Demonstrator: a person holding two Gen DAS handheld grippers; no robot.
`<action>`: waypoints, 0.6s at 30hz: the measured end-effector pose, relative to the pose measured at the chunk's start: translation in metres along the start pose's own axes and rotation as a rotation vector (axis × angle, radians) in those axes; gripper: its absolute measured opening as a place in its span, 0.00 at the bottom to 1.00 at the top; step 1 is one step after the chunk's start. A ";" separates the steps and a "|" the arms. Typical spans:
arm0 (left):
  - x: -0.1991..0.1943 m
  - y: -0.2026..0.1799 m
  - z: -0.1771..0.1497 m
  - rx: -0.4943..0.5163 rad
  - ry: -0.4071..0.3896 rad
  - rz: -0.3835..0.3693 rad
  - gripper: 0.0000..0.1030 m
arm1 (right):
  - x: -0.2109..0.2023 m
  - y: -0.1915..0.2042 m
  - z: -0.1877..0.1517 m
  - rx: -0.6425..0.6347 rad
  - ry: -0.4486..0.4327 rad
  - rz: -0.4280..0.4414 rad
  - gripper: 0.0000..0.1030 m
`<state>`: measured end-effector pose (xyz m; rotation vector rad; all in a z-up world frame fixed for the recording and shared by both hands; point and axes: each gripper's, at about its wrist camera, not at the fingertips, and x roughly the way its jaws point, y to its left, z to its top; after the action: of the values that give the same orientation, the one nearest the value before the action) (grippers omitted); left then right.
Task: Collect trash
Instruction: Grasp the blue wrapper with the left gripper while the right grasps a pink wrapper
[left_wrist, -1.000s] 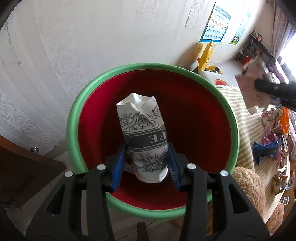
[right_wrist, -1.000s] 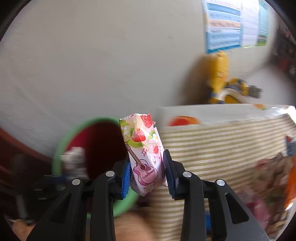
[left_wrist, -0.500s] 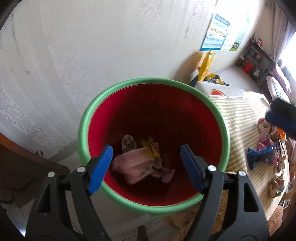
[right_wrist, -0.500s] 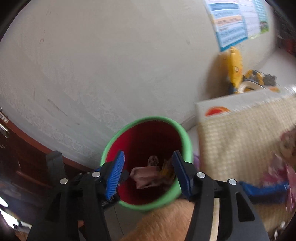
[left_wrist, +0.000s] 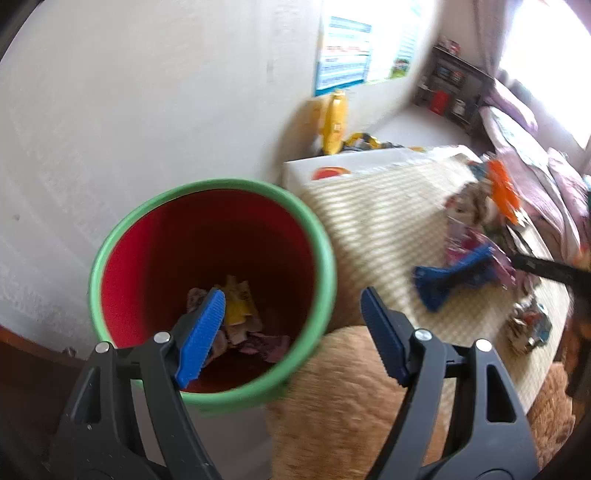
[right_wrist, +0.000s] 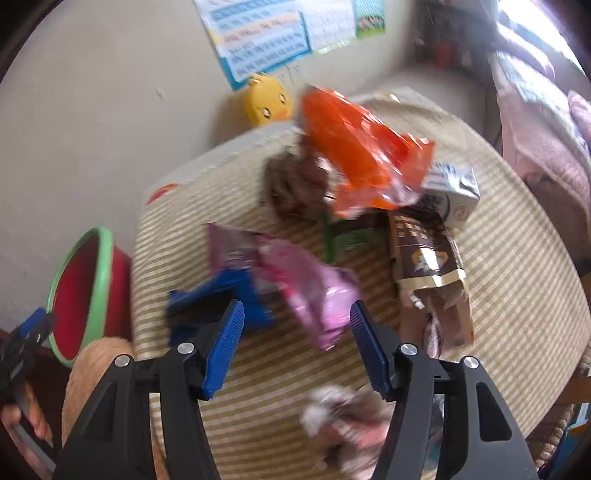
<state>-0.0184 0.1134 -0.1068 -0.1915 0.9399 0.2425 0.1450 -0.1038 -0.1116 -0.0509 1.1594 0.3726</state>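
Note:
The red bin with a green rim (left_wrist: 325, 251) stands beside the table and holds crumpled trash (left_wrist: 236, 314). My left gripper (left_wrist: 291, 299) hangs open over the bin's near right edge with nothing between its pads. My right gripper (right_wrist: 295, 308) is above the striped table (right_wrist: 517, 258); its jaws are opening and grip nothing. Under it lie a pink wrapper (right_wrist: 314, 295) and a blue wrapper (right_wrist: 221, 291). Farther back are an orange bag (right_wrist: 358, 147), a brown bag (right_wrist: 428, 258) and a small carton (right_wrist: 454, 192). The bin (right_wrist: 92, 291) shows at the left of the right wrist view.
A tan plush toy (left_wrist: 351, 387) sits between the bin and the table's near edge. A yellow duck toy (right_wrist: 267, 98) stands against the wall behind the table. A crumpled wrapper (right_wrist: 343, 413) lies near the front. A bed with purple covers is at the right.
The left gripper let go of the patterned paper cup into the bin and pulled back to the right. The right gripper dropped its strawberry wrapper into the bin and swung over the table's wrappers.

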 end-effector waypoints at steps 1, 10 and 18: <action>-0.002 -0.006 0.000 0.017 -0.001 -0.006 0.71 | 0.007 0.000 0.004 -0.017 0.011 -0.013 0.57; -0.014 -0.068 0.001 0.202 -0.001 -0.064 0.71 | 0.046 -0.001 0.005 -0.097 0.103 -0.016 0.16; 0.013 -0.125 -0.006 0.403 0.077 -0.165 0.71 | -0.038 -0.051 -0.045 0.189 -0.073 0.121 0.16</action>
<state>0.0209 -0.0060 -0.1139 0.0935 1.0232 -0.1093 0.1085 -0.1719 -0.1035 0.1970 1.1236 0.3674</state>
